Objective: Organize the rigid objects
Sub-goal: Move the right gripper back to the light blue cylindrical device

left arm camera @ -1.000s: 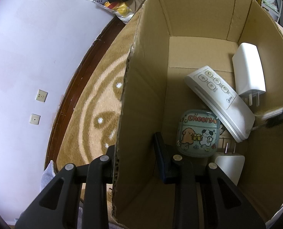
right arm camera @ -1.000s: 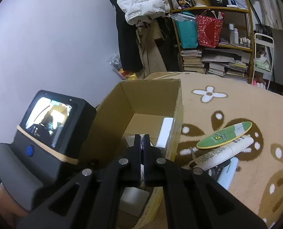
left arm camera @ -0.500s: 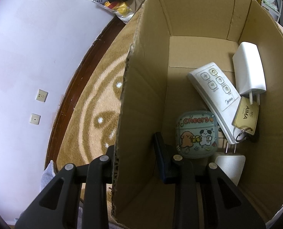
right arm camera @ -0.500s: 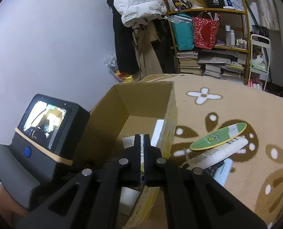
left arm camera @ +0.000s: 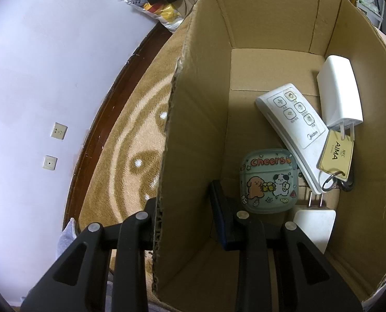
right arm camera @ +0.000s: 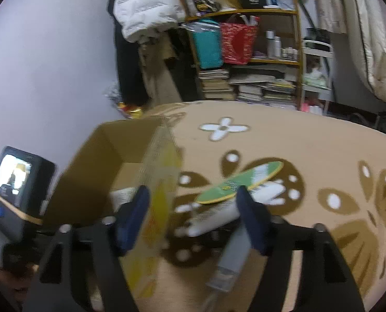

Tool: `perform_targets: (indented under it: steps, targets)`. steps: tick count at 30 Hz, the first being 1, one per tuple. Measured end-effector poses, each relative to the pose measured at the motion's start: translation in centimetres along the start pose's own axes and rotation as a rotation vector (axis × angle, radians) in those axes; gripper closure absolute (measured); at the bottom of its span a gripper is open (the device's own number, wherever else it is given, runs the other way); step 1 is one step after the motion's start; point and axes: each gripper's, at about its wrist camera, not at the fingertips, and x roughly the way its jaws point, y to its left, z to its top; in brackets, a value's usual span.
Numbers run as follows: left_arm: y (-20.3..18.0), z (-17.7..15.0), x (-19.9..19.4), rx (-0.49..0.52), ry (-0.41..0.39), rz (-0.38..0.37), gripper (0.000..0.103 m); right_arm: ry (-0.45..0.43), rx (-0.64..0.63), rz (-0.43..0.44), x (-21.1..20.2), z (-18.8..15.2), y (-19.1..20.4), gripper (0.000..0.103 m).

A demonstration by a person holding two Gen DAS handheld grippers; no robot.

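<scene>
My left gripper (left arm camera: 184, 208) is shut on the left wall of the open cardboard box (left arm camera: 193, 130), one finger outside and one inside. In the box lie a white remote (left arm camera: 291, 130), a white charger (left arm camera: 340, 93), a yellow AIMA key tag (left arm camera: 336, 150) on a ring, a green "Cheers" case (left arm camera: 268, 182) and a white plug (left arm camera: 314, 223). My right gripper (right arm camera: 191, 200) hangs over the box's right edge (right arm camera: 161, 171) with its jaws opening wide and nothing gripped. Beyond it on the rug lie a green oval board (right arm camera: 241, 182), a white tube (right arm camera: 219, 218) and a grey item (right arm camera: 232, 260).
The box stands on a tan patterned rug (right arm camera: 310, 150) close to a pale wall (left arm camera: 37, 78) with a dark skirting board. The screen unit on my left gripper (right arm camera: 18, 182) shows beside the box. A cluttered shelf (right arm camera: 245, 52) with books and bags stands at the back.
The yellow key tag has dropped into the box and now rests on the remote's end. My right gripper has gone from shut to wide open and swung right, off the box.
</scene>
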Motion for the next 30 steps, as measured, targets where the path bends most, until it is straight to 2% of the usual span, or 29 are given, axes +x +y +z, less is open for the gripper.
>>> perform_targets:
  steps: [2,14,23,25,27,28,30]
  targets:
    - [0.1,0.1,0.0,0.001,0.0,0.001,0.074,0.015,-0.001,-0.024,0.3,-0.3,-0.5,0.013]
    - [0.0,0.6,0.2,0.005,0.009,0.005,0.074,0.155,0.111,-0.093,3.0,-2.8,-4.3,0.012]
    - [-0.2,0.7,0.3,0.008,0.01,0.012,0.073,0.219,0.222,-0.068,4.1,-4.3,-6.3,0.012]
    - [-0.2,0.7,0.3,0.006,0.01,0.009,0.073,0.224,0.232,-0.062,4.1,-4.5,-6.5,0.017]
    - [-0.1,0.7,0.3,0.008,0.009,0.011,0.073,0.229,0.24,-0.048,4.1,-4.7,-6.6,0.031]
    - [-0.1,0.6,0.3,0.009,0.008,0.012,0.073,0.236,0.244,-0.042,4.1,-4.8,-6.7,0.034]
    - [-0.1,0.6,0.3,0.008,0.009,0.01,0.073,0.247,0.24,-0.042,4.3,-4.9,-6.6,0.053]
